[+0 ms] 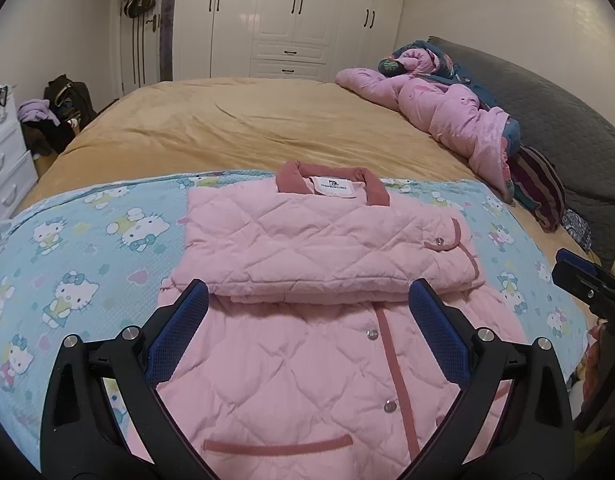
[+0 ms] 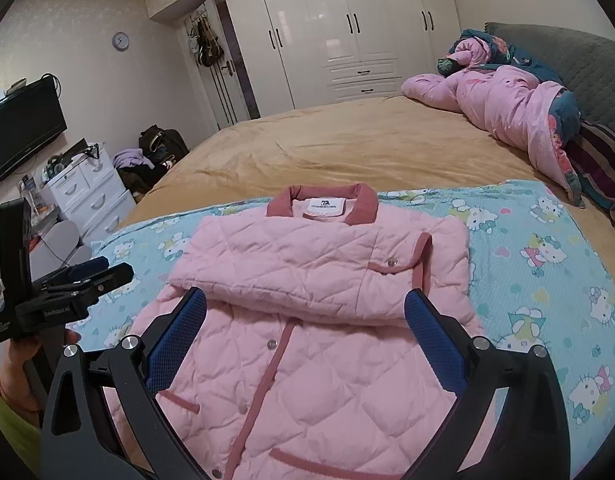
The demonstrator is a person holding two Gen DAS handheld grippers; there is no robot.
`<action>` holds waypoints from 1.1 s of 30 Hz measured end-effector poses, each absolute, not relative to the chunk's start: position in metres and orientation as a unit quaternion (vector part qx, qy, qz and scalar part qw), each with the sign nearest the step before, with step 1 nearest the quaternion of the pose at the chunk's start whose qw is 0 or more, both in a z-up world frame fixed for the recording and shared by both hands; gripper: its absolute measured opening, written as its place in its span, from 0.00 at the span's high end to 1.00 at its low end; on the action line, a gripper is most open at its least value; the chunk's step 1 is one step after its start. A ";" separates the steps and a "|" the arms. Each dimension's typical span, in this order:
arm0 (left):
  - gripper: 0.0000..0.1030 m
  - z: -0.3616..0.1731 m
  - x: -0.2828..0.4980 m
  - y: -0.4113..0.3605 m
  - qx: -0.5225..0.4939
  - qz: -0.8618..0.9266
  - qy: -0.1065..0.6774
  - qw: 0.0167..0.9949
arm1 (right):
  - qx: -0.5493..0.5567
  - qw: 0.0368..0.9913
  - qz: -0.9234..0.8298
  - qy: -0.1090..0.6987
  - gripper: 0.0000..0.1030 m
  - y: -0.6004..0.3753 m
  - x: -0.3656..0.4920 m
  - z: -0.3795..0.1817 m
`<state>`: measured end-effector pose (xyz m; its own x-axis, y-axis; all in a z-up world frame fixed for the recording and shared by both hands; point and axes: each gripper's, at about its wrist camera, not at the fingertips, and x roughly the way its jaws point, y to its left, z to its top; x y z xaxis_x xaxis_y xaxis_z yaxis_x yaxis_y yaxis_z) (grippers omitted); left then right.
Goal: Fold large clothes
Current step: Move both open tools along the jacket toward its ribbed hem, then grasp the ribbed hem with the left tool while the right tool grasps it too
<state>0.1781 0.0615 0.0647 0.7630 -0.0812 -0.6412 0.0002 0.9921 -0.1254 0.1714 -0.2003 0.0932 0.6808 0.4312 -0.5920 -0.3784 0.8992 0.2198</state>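
Pink quilted jacket (image 1: pixel 307 280) is lying on the cartoon-print sheet (image 1: pixel 87 248), directly ahead of and beneath both tools. Its sleeves are sitting folded across the chest, just past the fingertips. The left gripper (image 1: pixel 307 312) and right gripper (image 2: pixel 307 320) are both hovering spread wide, holding nothing. Judging by this, the hem half nearest the grippers is waiting to be folded up toward the collar (image 1: pixel 331 180).

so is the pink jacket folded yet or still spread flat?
Partly folded. The pink quilted jacket has a layer doubled over below the collar; its snap-front lower half lies flat on the Hello Kitty sheet.
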 end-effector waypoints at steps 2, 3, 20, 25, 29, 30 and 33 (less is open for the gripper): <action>0.09 0.064 0.171 0.063 -0.058 -0.020 0.344 0.937 | 0.037 0.916 0.219 0.333 0.04 -0.202 0.164 0.091; 0.09 0.063 0.169 0.064 -0.057 -0.020 0.344 0.937 | 0.037 0.916 0.218 0.334 0.04 -0.203 0.161 0.090; 0.09 0.024 0.115 0.083 -0.054 0.007 0.370 0.927 | 0.042 0.901 0.183 0.392 0.04 -0.237 0.113 0.021; 0.09 0.007 0.103 0.092 -0.051 0.022 0.383 0.922 | 0.036 0.896 0.174 0.406 0.04 -0.245 0.105 0.004; 0.09 -0.002 0.093 0.102 -0.045 0.036 0.385 0.921 | 0.036 0.896 0.165 0.410 0.04 -0.252 0.098 -0.004; 0.09 -0.005 0.090 0.105 -0.044 0.039 0.388 0.920 | 0.035 0.896 0.163 0.411 0.04 -0.254 0.097 -0.006; 0.09 -0.016 0.080 0.112 -0.043 0.044 0.399 0.915 | 0.038 0.895 0.158 0.416 0.04 -0.259 0.093 -0.012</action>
<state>0.0803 0.1116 -0.0158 0.6783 0.0465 -0.7333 -0.1144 0.9925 -0.0429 0.0931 -0.2589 -0.0124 0.6043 0.3143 -0.7322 -0.2519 0.9472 0.1986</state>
